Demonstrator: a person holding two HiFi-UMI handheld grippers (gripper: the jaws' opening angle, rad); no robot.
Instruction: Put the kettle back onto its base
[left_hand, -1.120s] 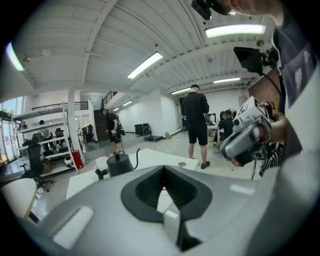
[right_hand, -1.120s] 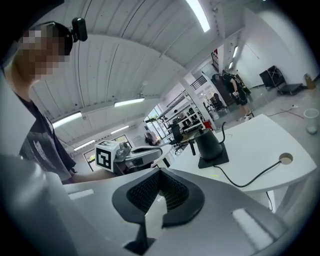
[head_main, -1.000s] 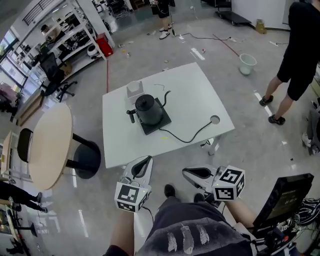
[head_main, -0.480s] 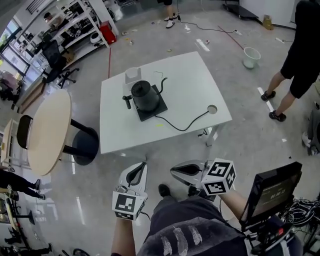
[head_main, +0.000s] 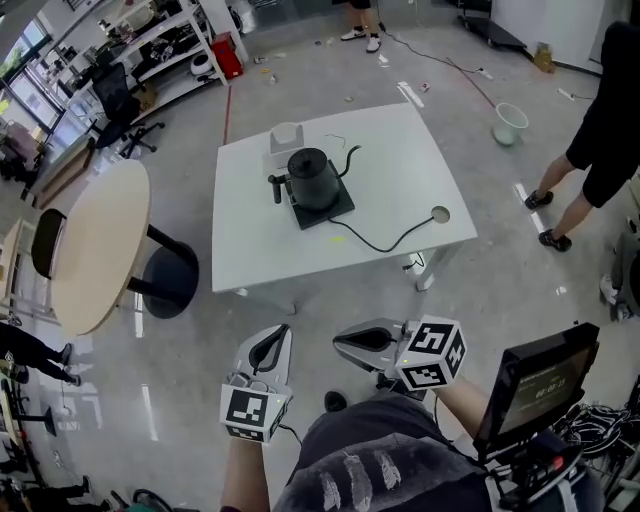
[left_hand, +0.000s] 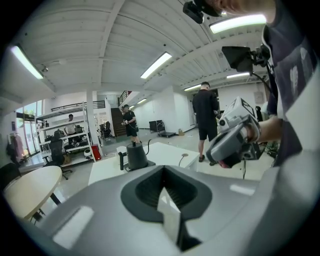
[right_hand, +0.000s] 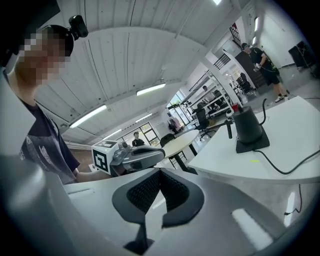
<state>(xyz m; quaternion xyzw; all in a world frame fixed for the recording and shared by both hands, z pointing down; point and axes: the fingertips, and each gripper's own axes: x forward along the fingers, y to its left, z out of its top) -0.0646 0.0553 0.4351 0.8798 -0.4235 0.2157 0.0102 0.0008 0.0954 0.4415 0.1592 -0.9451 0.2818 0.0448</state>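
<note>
A black gooseneck kettle (head_main: 313, 178) stands upright on its black square base (head_main: 325, 208) on the white table (head_main: 400, 170). The kettle also appears in the left gripper view (left_hand: 135, 156) and in the right gripper view (right_hand: 247, 127), small and far off. My left gripper (head_main: 272, 345) and right gripper (head_main: 350, 342) are held close to my body above the floor, well short of the table's near edge. Both are shut with nothing between their jaws. The right gripper points leftward toward the left one.
A power cable (head_main: 385, 240) runs from the base to a hole in the table. A white box (head_main: 285, 137) sits behind the kettle. A round beige table (head_main: 95, 250) stands at left, a person (head_main: 600, 120) and a bucket (head_main: 510, 122) at right, a monitor (head_main: 525, 385) beside me.
Both grippers have dropped lower in the head view and the table now sits farther from them. The kettle has stayed on its base. Both grippers remain shut.
</note>
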